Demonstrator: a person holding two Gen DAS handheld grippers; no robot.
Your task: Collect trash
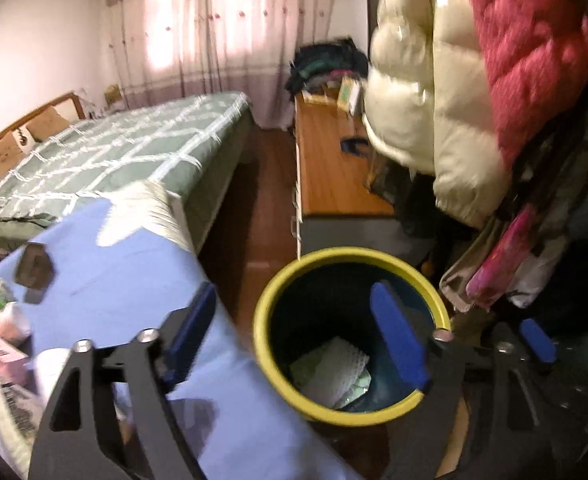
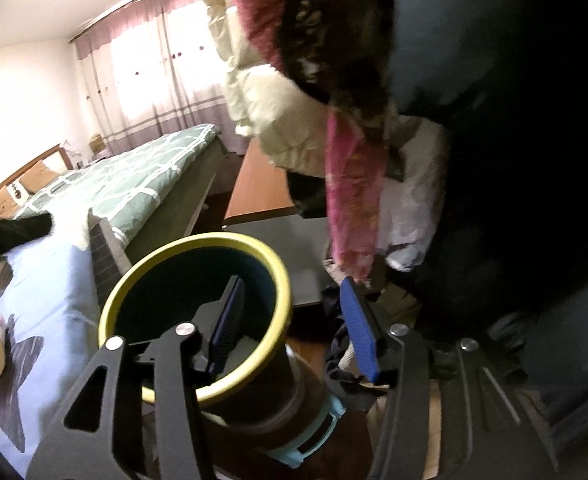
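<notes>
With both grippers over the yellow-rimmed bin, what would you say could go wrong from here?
1. The right gripper straddles the bin rim, so a careless move might tip it.
2. Hanging jackets crowd that side and could snag.
3. The left gripper is open and empty; trash remains on the blue cloth.

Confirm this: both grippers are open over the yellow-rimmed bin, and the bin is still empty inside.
Not empty. The left wrist view shows crumpled trash lying at the bottom of the yellow-rimmed bin. The rest holds: the left gripper and right gripper are both open over it.

Open left tongs [image 1: 298, 340] above yellow-rimmed bin [image 1: 272, 308] with crumpled paper [image 1: 334, 372] inside.
</notes>
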